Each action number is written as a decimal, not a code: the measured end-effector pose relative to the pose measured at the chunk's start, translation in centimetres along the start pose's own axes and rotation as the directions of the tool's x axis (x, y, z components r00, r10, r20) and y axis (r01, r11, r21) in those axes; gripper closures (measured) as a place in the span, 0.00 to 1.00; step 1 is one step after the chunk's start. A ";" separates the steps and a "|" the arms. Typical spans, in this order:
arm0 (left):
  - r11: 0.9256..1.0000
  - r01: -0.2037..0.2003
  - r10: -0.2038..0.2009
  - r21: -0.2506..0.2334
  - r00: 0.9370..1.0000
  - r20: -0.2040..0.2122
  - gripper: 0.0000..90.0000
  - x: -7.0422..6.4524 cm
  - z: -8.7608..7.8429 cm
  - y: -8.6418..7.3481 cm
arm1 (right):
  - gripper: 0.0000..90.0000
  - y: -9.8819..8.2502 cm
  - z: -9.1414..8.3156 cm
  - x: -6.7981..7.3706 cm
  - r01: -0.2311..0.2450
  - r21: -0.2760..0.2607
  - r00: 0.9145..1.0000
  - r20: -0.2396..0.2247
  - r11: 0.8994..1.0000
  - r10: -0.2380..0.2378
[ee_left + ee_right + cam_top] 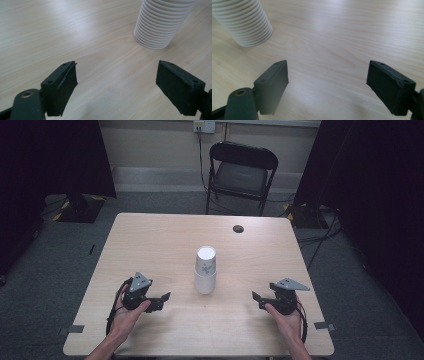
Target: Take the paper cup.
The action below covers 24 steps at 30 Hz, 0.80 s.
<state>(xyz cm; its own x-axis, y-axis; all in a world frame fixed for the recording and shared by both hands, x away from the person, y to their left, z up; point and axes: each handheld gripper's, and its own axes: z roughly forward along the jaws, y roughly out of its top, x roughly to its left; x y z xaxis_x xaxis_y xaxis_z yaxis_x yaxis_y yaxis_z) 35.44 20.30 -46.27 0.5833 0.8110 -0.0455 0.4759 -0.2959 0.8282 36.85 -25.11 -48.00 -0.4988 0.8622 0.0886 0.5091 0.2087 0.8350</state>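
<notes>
A stack of white paper cups (205, 269) stands upside down near the middle of the light wooden table (150, 240). Its ribbed rims show at the upper right in the left gripper view (160, 25) and at the upper left in the right gripper view (244, 22). My left gripper (162, 301) rests low over the table, left of the stack, open with nothing between its jaws (116, 85). On the other side my right gripper (257, 301) is held the same way, open and empty (328, 85). Both point inward toward the stack, clear of it.
A round dark cable hole (238, 228) sits near the table's far edge. Behind the table stands a black folding chair (242, 172). Cables run over the grey carpet at right, and tape marks (76, 329) lie by the near corners.
</notes>
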 end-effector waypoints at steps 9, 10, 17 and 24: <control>0.998 -0.001 0.000 -0.068 1.000 -0.017 0.23 -0.4 0.2 0.1 | 0.29 -0.1 -0.2 0.9 0.082 0.010 0.996 -0.023 0.997 -0.082; 0.997 -0.004 0.003 -0.075 1.000 -0.015 0.23 -0.4 0.2 0.2 | 0.29 -0.1 -0.2 0.9 0.082 0.010 0.996 -0.023 0.997 -0.082; 0.997 -0.035 0.040 -0.072 0.997 0.065 0.31 -1.2 0.1 0.8 | 0.27 0.0 -0.4 1.5 0.098 0.013 0.994 -0.048 0.995 -0.097; 0.994 -0.010 0.027 -0.112 0.988 0.155 0.26 -2.4 -0.4 1.7 | 0.28 0.2 -0.4 2.1 0.109 0.017 0.991 -0.074 0.994 -0.107</control>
<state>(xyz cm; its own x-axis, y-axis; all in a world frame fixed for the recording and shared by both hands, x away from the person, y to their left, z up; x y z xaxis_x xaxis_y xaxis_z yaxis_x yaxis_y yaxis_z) 34.63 18.07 -44.54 0.6910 0.7146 -0.1090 0.3935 -0.2454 0.8859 35.58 -23.45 -47.43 -0.6012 0.7982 0.0387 0.4637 0.3091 0.8303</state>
